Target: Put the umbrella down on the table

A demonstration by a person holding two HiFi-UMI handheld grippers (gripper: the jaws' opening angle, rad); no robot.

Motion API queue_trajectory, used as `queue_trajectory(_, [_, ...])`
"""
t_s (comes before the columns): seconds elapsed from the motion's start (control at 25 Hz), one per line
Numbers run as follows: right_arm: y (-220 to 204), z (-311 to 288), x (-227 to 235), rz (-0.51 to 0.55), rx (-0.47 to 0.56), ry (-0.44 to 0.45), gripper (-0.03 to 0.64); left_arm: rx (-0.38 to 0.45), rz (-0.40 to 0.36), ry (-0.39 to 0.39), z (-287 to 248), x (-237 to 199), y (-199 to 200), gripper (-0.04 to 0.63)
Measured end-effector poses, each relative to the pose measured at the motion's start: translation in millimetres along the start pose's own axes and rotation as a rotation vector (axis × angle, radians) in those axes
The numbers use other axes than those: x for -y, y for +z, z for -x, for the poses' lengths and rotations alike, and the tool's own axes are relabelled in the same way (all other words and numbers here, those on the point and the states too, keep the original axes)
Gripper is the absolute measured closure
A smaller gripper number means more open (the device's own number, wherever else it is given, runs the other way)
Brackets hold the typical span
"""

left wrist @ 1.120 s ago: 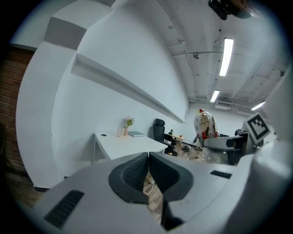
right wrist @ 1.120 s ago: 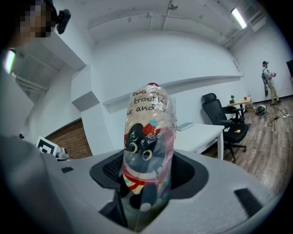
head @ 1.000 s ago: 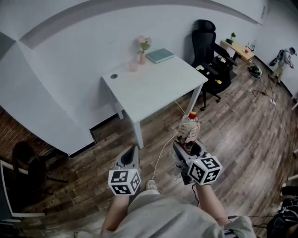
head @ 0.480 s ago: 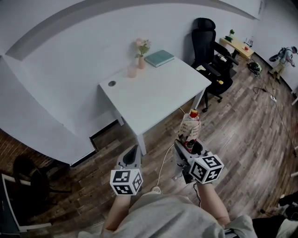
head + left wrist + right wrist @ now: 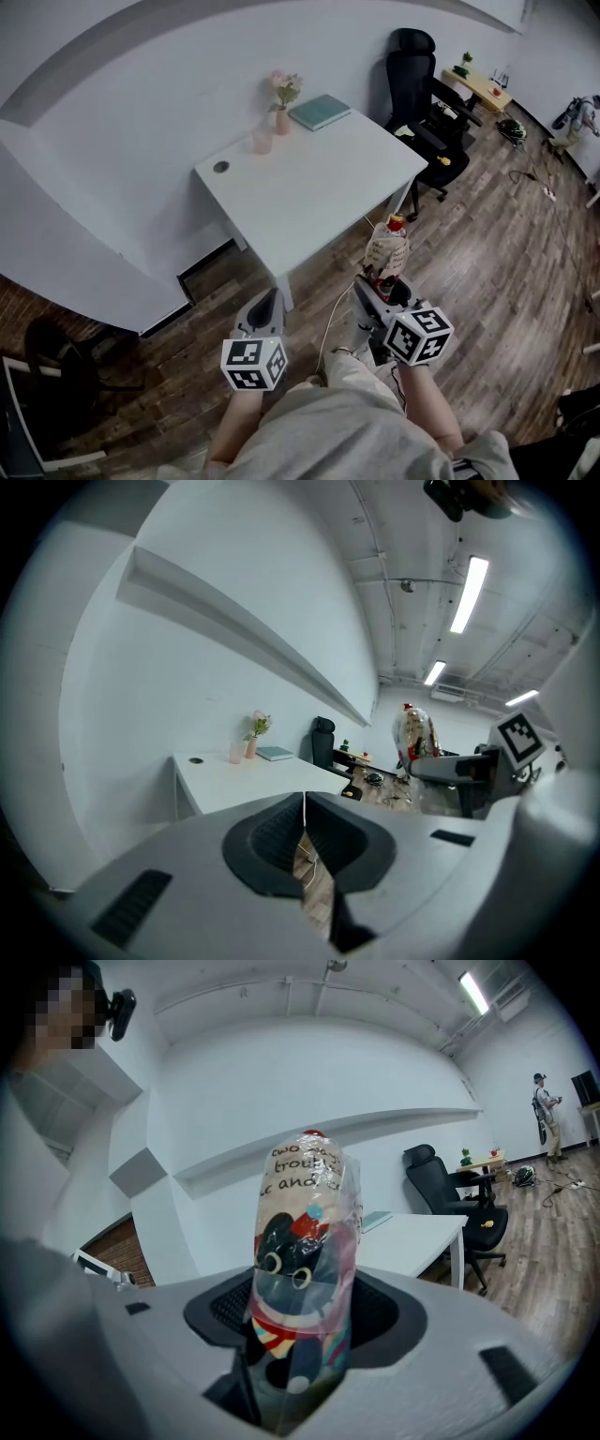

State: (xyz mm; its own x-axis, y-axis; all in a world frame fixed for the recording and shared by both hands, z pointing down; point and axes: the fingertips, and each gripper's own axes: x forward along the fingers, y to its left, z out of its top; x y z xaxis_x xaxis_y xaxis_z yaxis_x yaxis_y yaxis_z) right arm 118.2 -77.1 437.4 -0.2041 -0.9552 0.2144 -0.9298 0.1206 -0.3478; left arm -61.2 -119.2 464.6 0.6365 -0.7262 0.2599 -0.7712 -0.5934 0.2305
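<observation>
A folded umbrella (image 5: 302, 1269) in a clear plastic sleeve, with a cartoon print and a red tip, stands upright between the jaws of my right gripper (image 5: 386, 281), which is shut on it. From the head view the umbrella (image 5: 386, 250) sticks up over the wood floor, short of the near corner of the white table (image 5: 319, 183). My left gripper (image 5: 265, 309) is shut with nothing in it, its jaws meeting in the left gripper view (image 5: 304, 841). The umbrella (image 5: 414, 735) also shows at the right of that view.
On the table's far side stand a pink vase with flowers (image 5: 283, 103), a pink cup (image 5: 262, 141) and a teal book (image 5: 321, 111). A black office chair (image 5: 422, 94) stands right of the table. A white cable (image 5: 333, 305) trails across the floor. A person (image 5: 577, 117) stands far right.
Both grippers and the umbrella have moved forward toward the table, which now sits nearer. The grip on the umbrella is unchanged and the left gripper stays shut.
</observation>
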Motion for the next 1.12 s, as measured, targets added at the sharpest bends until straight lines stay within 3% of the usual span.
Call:
queue_trajectory(0.64, [39.3, -59.5, 50.4, 0.032, 0.014, -0.001, 0.353, 0.014, 0.006, 0.025, -73.5, -17.7, 22.7, 0.587])
queue_trajectory(0.88, [32.5, -52.0, 44.2, 0.032, 0.013, -0.023, 0.353, 0.026, -0.004, 0.004, -58.7, -13.4, 27.1, 0.588])
queue_trajectory(1.12, [18.0, -42.6, 25.0, 0.021, -0.013, -0.011, 0.353, 0.002, 0.019, 0.030, -35.3, -22.7, 13.9, 0.588])
